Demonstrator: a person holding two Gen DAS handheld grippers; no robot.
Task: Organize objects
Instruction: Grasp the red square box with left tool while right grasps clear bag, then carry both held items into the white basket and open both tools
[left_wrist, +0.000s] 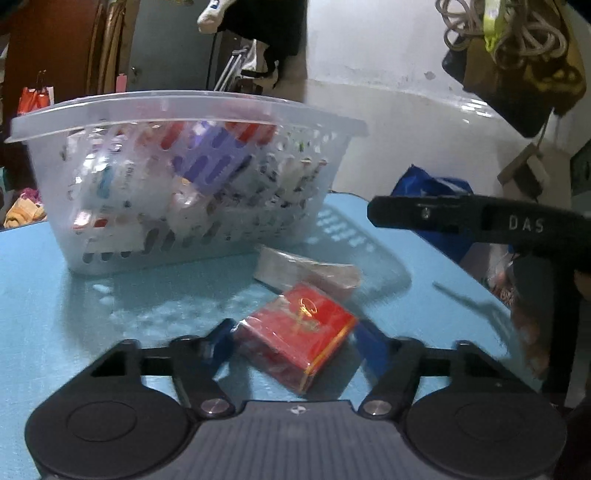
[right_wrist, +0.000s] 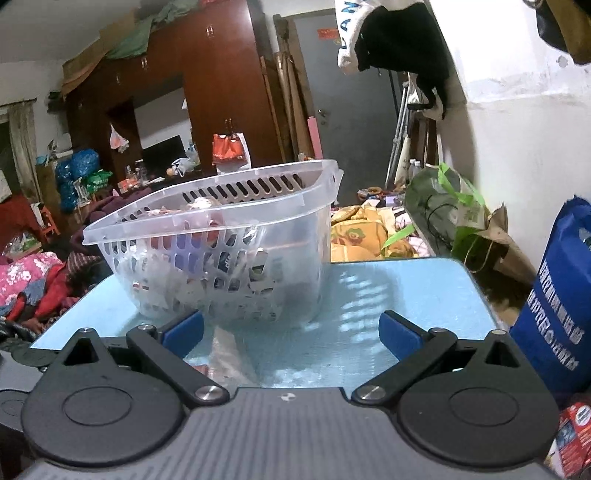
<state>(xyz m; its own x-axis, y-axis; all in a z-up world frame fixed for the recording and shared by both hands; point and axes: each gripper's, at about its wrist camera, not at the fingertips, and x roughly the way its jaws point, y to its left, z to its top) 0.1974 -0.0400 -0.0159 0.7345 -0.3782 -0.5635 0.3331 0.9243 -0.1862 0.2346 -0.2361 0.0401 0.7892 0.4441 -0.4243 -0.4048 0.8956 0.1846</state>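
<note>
Red box (left_wrist: 297, 341) sits between the left gripper (left_wrist: 295, 345) fingers, long axis skewed; contact uncertain. Right gripper (right_wrist: 291, 334) fingers released, facing the basket (right_wrist: 207, 221).

The left wrist view looks forward and down along its fingers, low and close over the blue table (left_wrist: 44, 295), with the basket (left_wrist: 177, 177) just ahead. The right wrist view faces the same basket (right_wrist: 221, 243) from another side, near the table (right_wrist: 406, 288). Both share basket and tabletop.
</note>
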